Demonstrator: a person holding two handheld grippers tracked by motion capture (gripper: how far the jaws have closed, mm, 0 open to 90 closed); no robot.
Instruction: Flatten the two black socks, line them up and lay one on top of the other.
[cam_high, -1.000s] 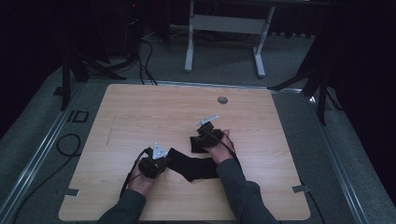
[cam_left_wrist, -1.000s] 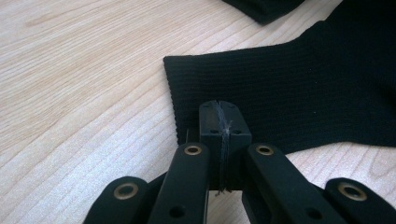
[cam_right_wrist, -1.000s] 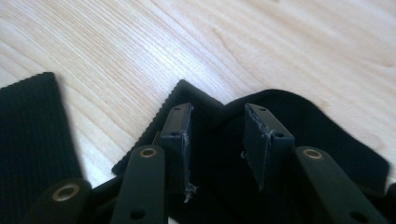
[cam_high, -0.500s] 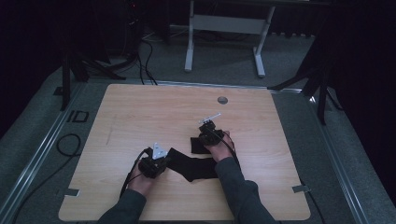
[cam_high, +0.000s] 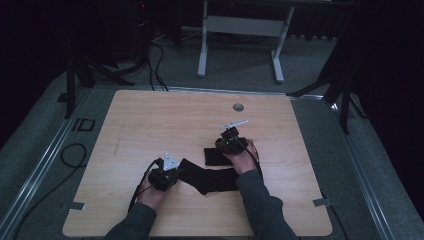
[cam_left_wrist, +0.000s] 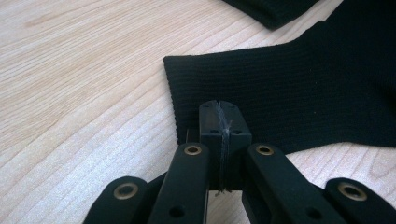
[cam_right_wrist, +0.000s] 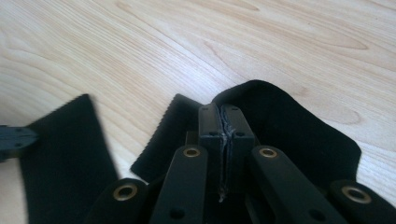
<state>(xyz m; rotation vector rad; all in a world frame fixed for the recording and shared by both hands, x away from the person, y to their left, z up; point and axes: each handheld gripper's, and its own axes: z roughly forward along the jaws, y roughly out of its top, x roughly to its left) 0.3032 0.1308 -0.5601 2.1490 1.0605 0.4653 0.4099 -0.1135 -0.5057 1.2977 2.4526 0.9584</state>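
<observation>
A black sock (cam_high: 207, 181) lies across the near middle of the wooden table (cam_high: 150, 125). My left gripper (cam_high: 172, 172) is shut on its ribbed cuff (cam_left_wrist: 289, 88), which lies flat on the wood under the closed pads (cam_left_wrist: 219, 114). At the other end, my right gripper (cam_high: 226, 146) is shut on a raised fold of black fabric (cam_right_wrist: 289, 130) that wraps around the closed fingertips (cam_right_wrist: 226, 116). Another ribbed black edge (cam_right_wrist: 170, 130) lies just left of them. Whether that fabric (cam_high: 212, 155) is a second sock I cannot tell.
A small round grommet (cam_high: 238, 107) sits in the table's far middle. Tape marks (cam_high: 320, 201) lie at the near corners. Behind the table stand a grey metal frame (cam_high: 240, 30) and loose cables (cam_high: 155, 55) on the carpet.
The right gripper has risen a little and shifted slightly away from the person, taking the black fabric with it. The left gripper has stayed put.
</observation>
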